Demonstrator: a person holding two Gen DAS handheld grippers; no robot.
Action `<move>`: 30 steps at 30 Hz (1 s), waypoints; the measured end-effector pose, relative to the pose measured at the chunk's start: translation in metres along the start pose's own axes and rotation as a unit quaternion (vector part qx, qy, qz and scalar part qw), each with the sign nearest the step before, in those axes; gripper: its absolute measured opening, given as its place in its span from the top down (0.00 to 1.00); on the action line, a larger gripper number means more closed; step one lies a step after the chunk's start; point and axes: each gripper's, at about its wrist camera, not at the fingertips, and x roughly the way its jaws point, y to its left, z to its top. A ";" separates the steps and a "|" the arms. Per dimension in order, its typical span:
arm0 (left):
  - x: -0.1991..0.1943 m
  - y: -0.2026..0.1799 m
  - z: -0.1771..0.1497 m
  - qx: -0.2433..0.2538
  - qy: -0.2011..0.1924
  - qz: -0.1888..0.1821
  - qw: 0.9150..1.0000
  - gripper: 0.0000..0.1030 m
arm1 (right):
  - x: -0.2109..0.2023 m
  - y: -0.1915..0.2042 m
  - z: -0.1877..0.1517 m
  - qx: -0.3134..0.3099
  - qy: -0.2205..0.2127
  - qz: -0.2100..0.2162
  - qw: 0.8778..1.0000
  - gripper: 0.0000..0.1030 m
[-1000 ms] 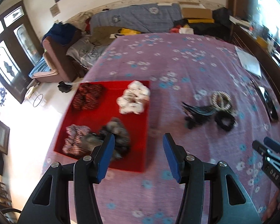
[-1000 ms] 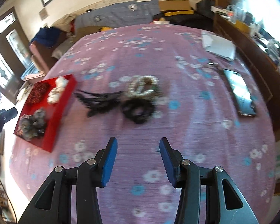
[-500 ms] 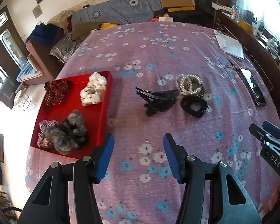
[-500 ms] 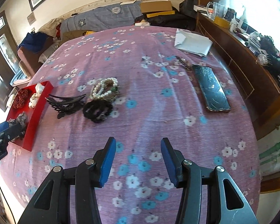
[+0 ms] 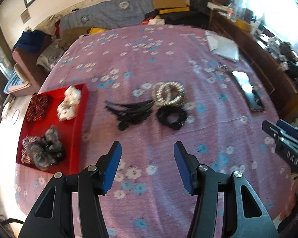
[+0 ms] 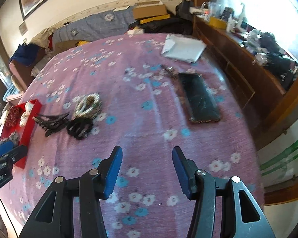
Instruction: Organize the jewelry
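A red tray (image 5: pixel 77 127) lies at the left of the purple flowered bed cover and holds several scrunchies: dark red (image 5: pixel 36 108), white (image 5: pixel 69 103) and grey-black (image 5: pixel 44 149). Loose on the cover lie black hair clips (image 5: pixel 129 111), a pearl bracelet stack (image 5: pixel 167 95) and a black scrunchie (image 5: pixel 171 117). My left gripper (image 5: pixel 147 164) is open and empty, above the cover, short of the clips. My right gripper (image 6: pixel 147 168) is open and empty, well right of the loose pieces (image 6: pixel 83 117); the tray (image 6: pixel 27 127) is at its far left.
A black phone (image 6: pixel 200 99) lies on the right of the cover, with small metal items (image 6: pixel 168 70) and a white envelope (image 6: pixel 182 47) beyond it. A wooden sideboard (image 6: pixel 238 59) runs along the right. Folded bedding and boxes (image 5: pixel 129 13) line the far wall.
Both grippers have pulled back and swung right: the tray has slid to the left in the left view, and the phone has moved toward the centre in the right view. Both stay open.
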 end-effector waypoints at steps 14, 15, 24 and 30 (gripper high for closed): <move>-0.006 -0.024 -0.019 -0.009 -0.029 -0.029 0.999 0.48 | -0.112 -0.084 0.145 0.015 -0.162 -0.136 0.977 0.33; -0.007 -0.022 -0.019 -0.013 -0.031 -0.029 0.999 0.48 | -0.122 -0.087 0.157 0.015 -0.179 -0.150 0.972 0.32; -0.009 -0.007 -0.026 -0.047 -0.041 -0.028 0.998 0.47 | -0.147 -0.087 0.202 0.007 -0.212 -0.182 0.960 0.28; -0.007 0.003 -0.030 -0.058 -0.038 -0.013 0.998 0.46 | -0.122 -0.077 0.180 0.003 -0.179 -0.153 0.972 0.24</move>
